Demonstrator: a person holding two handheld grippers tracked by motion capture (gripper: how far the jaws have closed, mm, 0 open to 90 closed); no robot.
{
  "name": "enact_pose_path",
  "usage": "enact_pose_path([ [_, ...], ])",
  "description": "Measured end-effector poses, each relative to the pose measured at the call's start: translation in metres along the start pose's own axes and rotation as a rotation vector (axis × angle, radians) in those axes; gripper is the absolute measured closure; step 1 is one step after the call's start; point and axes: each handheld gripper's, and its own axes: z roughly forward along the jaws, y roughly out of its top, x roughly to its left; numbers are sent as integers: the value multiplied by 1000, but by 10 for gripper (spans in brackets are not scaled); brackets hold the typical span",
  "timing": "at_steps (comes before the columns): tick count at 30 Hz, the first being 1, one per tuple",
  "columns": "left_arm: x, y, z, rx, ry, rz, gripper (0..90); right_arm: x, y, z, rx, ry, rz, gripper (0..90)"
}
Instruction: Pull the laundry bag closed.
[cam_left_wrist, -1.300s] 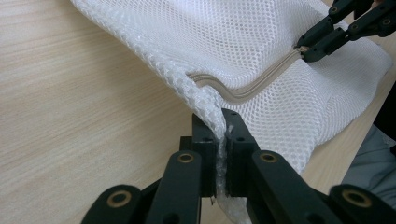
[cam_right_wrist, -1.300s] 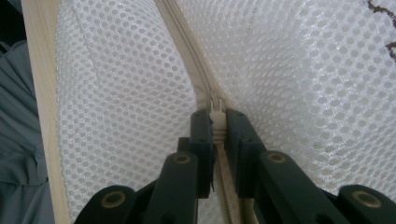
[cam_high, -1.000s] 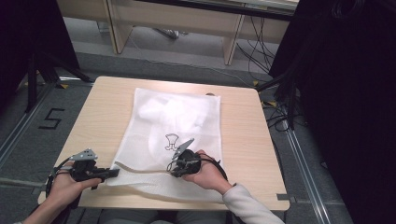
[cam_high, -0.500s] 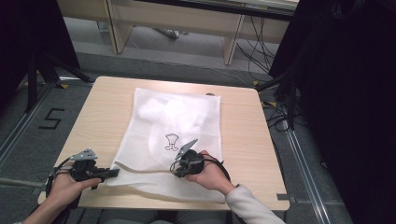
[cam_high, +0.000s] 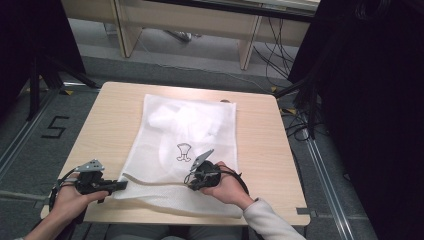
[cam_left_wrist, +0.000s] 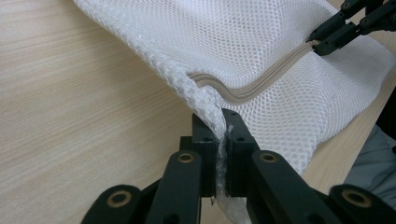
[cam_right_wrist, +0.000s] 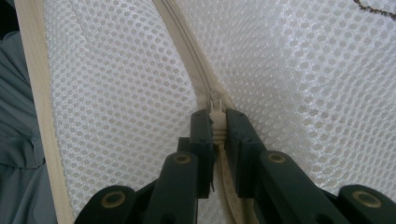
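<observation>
White mesh bag (cam_high: 195, 135) on the table (cam_high: 260, 140) holds bunched white cloth (cam_high: 167, 117)

The right gripper (cam_high: 192, 181) has been drawn slightly towards 3 o'clock along the bag (cam_high: 190, 135); the zip pull (cam_right_wrist: 215, 108) is pinched; more zip is closed behind it.

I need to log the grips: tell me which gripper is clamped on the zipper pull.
The right gripper: its jaws pinch the zipper pull on the mesh laundry bag. The left gripper clamps bare mesh at the bag's corner.
</observation>
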Motion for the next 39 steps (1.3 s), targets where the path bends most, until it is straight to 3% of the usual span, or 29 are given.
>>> enact_pose_path([
  [39,1,0,0,1,-3,-6,845,0,-8,-8,11,-9,12,823],
])
